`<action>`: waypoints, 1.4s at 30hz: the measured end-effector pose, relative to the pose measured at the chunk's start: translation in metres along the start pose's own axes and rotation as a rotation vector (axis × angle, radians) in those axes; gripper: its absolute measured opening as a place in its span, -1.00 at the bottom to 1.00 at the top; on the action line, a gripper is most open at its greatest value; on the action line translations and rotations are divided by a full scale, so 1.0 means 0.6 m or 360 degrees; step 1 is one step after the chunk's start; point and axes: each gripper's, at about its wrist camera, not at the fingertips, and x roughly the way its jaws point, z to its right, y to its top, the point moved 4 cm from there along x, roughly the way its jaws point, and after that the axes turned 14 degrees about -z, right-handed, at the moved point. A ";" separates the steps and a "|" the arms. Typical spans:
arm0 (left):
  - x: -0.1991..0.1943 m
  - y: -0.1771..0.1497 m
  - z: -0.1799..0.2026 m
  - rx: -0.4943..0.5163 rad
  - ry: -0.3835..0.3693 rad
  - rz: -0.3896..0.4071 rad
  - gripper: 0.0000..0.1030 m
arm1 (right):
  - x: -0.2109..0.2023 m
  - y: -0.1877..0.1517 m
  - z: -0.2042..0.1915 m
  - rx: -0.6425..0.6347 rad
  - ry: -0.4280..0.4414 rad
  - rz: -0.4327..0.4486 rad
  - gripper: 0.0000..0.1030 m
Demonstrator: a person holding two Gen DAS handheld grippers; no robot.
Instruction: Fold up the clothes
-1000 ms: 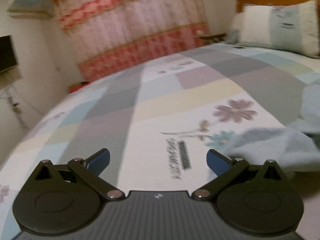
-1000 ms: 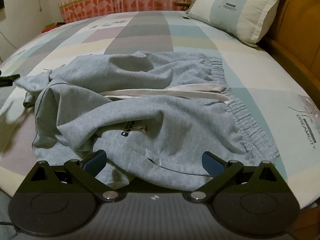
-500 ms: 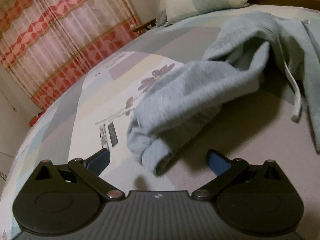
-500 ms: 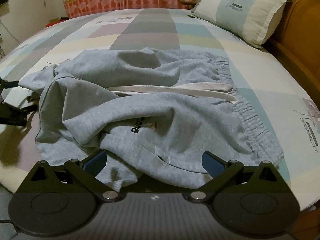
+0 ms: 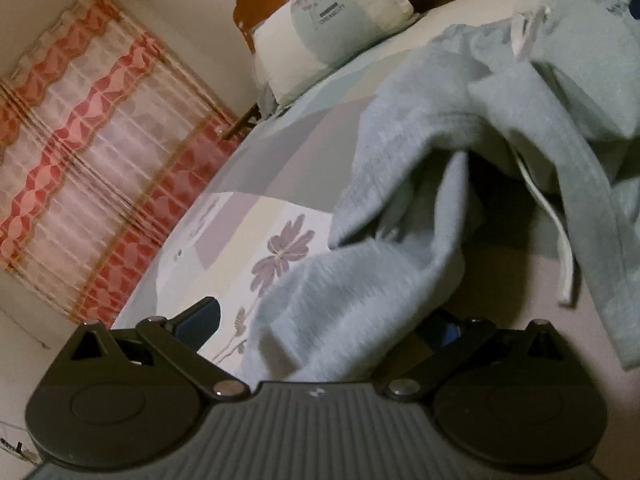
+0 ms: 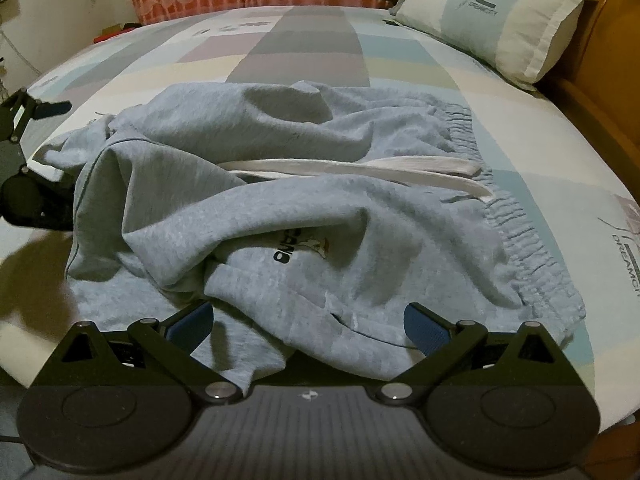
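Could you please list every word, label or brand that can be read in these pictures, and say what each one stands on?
"DREAMCITY" on the pillow, small but readable in both views.
"DREAMCI", cut off by the picture's edge, on the bedsheet at the right.
Black letters on the grey sweatpants, half hidden in a fold: not readable as a word.
Small marks on the bedsheet's pale patch in the left wrist view: too blurred to read.
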 end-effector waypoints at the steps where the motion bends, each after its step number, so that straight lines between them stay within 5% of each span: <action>1: 0.006 -0.002 -0.006 -0.0032 -0.0014 -0.0027 0.97 | 0.000 0.000 0.000 -0.0002 0.0002 0.0000 1.00; 5: 0.010 -0.020 -0.030 -0.0147 -0.0130 -0.0079 0.91 | -0.007 -0.001 -0.002 -0.0013 0.0054 0.0012 1.00; 8: -0.003 -0.023 -0.026 -0.0062 -0.0118 -0.0038 0.74 | -0.018 0.003 -0.017 -0.0055 0.0137 0.0042 1.00; 10: -0.007 -0.018 -0.020 -0.0016 -0.0136 -0.0014 0.31 | -0.029 0.008 -0.032 -0.0090 0.0201 0.0065 1.00; 12: -0.007 -0.013 -0.013 0.0015 -0.0155 -0.0002 0.09 | -0.045 0.014 -0.056 -0.0151 0.0280 0.0087 1.00; 20: -0.004 -0.016 0.008 0.0145 -0.0112 -0.0037 -0.06 | -0.098 0.025 -0.152 -0.0484 0.0401 0.0181 1.00; 28: -0.008 -0.029 -0.035 0.0080 0.0033 -0.0089 -0.72 | -0.096 0.021 -0.172 -0.0521 0.0407 0.0173 1.00; 42: 0.057 -0.015 -0.258 -0.0171 0.0443 -0.0311 -0.90 | -0.095 0.028 -0.142 -0.0397 0.0360 0.0187 1.00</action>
